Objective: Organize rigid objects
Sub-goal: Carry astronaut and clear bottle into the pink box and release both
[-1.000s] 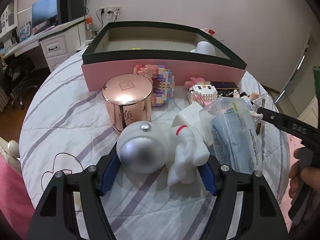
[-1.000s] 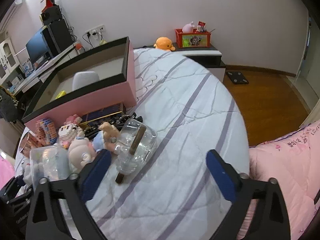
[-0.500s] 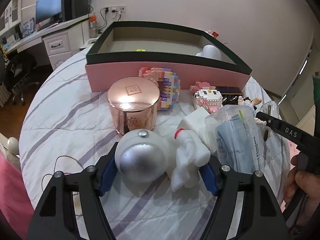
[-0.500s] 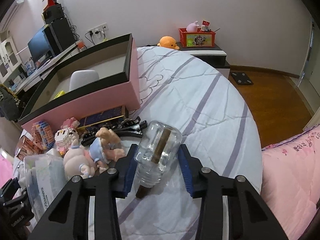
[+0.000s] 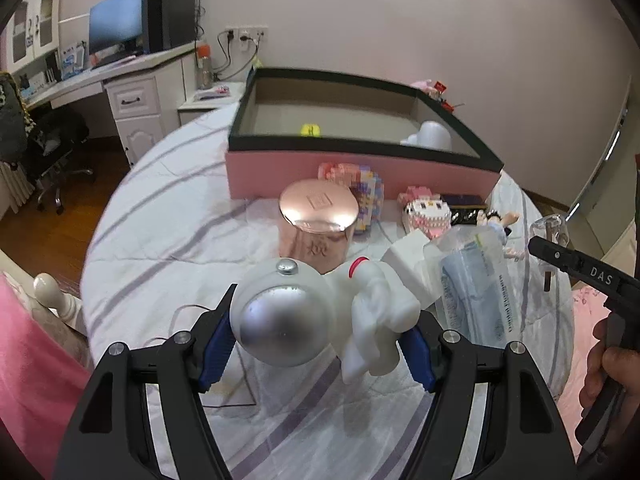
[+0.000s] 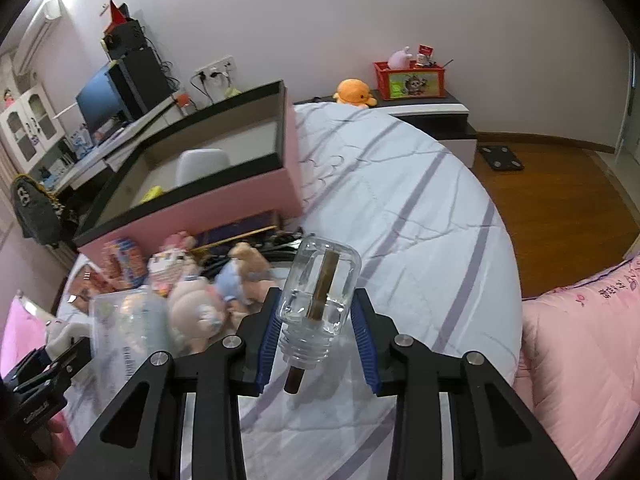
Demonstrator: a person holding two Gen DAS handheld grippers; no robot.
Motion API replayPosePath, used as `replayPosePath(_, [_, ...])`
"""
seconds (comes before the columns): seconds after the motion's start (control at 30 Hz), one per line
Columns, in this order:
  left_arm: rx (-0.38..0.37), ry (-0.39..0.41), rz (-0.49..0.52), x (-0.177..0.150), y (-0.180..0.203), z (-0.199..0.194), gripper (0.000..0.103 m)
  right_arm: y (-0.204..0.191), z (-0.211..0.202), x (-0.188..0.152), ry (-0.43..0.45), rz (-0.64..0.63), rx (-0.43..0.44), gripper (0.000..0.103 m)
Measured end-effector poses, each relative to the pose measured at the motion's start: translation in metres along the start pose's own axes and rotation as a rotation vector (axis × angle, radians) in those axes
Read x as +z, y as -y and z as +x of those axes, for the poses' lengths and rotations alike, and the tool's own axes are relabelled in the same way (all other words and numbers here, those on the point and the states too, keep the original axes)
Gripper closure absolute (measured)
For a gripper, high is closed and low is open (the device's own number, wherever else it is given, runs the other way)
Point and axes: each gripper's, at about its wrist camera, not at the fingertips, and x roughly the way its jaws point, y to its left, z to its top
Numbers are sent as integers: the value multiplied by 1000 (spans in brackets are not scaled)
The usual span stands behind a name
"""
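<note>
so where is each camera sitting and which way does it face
Left wrist: on the left gripper, looking down along its fingers at the astronaut toy they hold, toward the pink box; a hand shows at right.
Right wrist: on the right gripper, looking past the glass bottle it clamps, across the bed.
Shared: pink box, toy pile, and each shows the other gripper.

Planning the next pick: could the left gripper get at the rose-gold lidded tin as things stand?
Probably not yet: the left gripper is shut on the white astronaut figure, which sits between it and the rose-gold lidded tin. Nothing else blocks the tin.
</note>
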Motion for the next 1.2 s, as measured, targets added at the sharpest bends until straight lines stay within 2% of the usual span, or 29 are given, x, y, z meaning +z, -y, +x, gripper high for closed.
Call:
replayPosePath(0.3, [34, 101, 19, 29, -6, -29, 30, -25, -22, 17, 42, -40, 103, 68])
replayPosePath(0.57, [69, 212, 39, 98, -9, -33, 30, -77, -25, 62, 105, -172, 174, 68])
replayPosePath(0.67, [64, 224, 40, 125, -8, -22, 30, -91, -19, 83, 129, -210, 180, 68])
replayPosePath(0.97, [67, 175, 66, 187, 3, 48, 30, -115, 37, 135, 93, -274, 164, 67])
replayPosePath(1.2, [71, 94, 63, 205, 7, 101, 30, -106, 93, 151, -6, -247, 124, 67])
